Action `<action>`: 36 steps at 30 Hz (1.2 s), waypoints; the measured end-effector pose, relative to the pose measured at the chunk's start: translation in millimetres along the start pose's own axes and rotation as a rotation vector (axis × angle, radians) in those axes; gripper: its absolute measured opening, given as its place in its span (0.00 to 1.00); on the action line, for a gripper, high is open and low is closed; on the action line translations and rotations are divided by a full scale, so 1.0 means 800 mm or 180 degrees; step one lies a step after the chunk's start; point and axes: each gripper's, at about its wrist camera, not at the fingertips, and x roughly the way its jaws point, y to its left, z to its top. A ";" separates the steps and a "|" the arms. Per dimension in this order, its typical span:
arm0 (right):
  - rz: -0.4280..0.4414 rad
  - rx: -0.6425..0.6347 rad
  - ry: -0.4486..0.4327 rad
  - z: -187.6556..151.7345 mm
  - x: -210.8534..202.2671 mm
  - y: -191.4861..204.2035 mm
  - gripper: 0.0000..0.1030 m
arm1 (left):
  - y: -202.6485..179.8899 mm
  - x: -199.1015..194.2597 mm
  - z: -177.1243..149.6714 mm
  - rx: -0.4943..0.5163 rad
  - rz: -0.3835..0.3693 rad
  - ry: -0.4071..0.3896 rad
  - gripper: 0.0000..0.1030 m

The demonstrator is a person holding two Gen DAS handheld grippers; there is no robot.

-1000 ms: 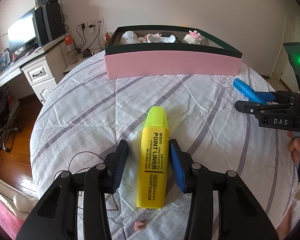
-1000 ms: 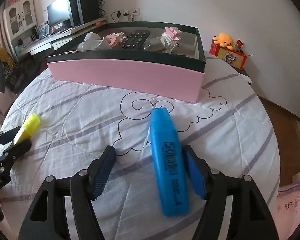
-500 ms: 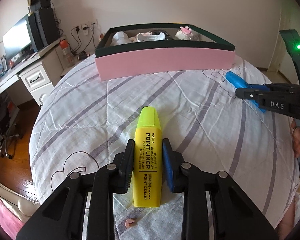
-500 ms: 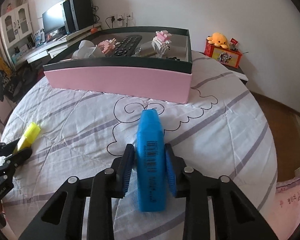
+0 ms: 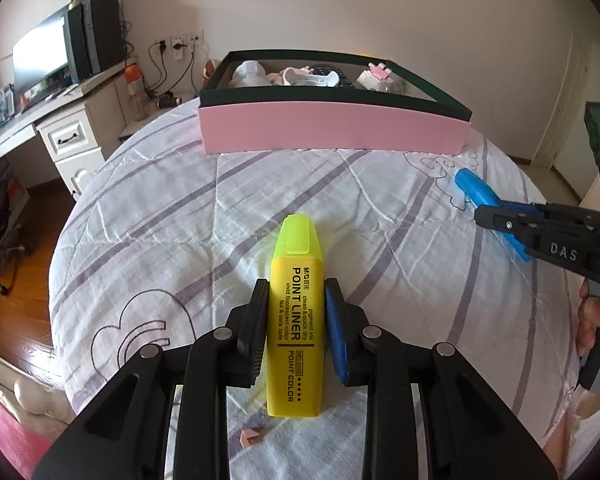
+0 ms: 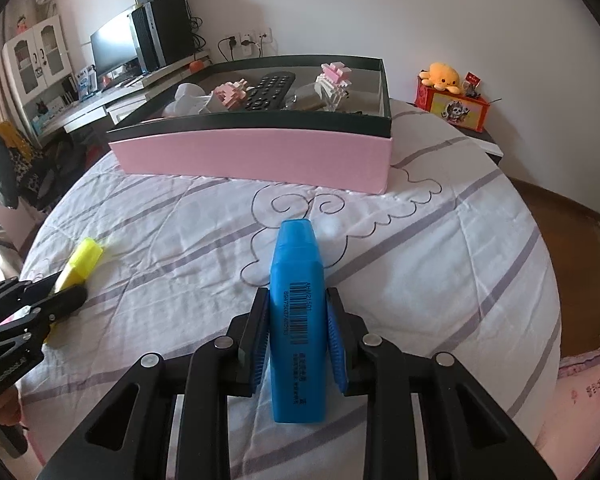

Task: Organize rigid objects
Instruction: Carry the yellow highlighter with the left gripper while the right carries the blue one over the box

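My left gripper point(image 5: 296, 292) is shut on a yellow highlighter point(image 5: 296, 320) marked POINT LINER, cap pointing away from me, just above the striped bedspread. The right gripper point(image 6: 298, 300) is shut on a blue highlighter point(image 6: 296, 320) with a barcode, also cap forward. Each view shows the other tool at its edge: the blue highlighter point(image 5: 486, 204) far right, the yellow highlighter point(image 6: 80, 262) far left. Behind both stands a pink box with a dark green rim point(image 6: 252, 152), holding a remote control point(image 6: 268, 90), block figures and white items.
A small pink piece point(image 5: 250, 436) lies on the bedspread below the yellow highlighter. A desk with a monitor point(image 6: 114, 50) stands at the back left. A red box with an orange plush point(image 6: 452, 96) sits right of the bed. Wood floor point(image 6: 560, 208) lies beyond the right edge.
Both grippers went from open around their highlighters to shut on them. The blue one turned from flat onto its narrow side. Both highlighters now sit slightly raised off the bedspread.
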 end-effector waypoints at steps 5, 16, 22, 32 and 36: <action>0.0158 0.0049 0.0001 -0.005 -0.008 0.004 0.26 | -0.004 -0.009 -0.003 0.0041 -0.0017 -0.0041 0.26; 0.0387 0.0113 0.0042 -0.021 -0.012 0.018 0.26 | 0.015 -0.031 -0.006 -0.0187 -0.0138 -0.0131 0.26; 0.0478 0.0122 0.0049 -0.027 -0.018 0.024 0.26 | 0.007 -0.039 -0.009 -0.0083 -0.0120 -0.0137 0.26; 0.0602 0.0055 0.0006 -0.032 -0.035 0.037 0.26 | -0.011 -0.063 0.002 0.0086 -0.0083 -0.0259 0.26; 0.0683 -0.0001 -0.0109 -0.019 -0.052 0.042 0.26 | -0.019 -0.076 0.025 0.0190 -0.0074 -0.0381 0.26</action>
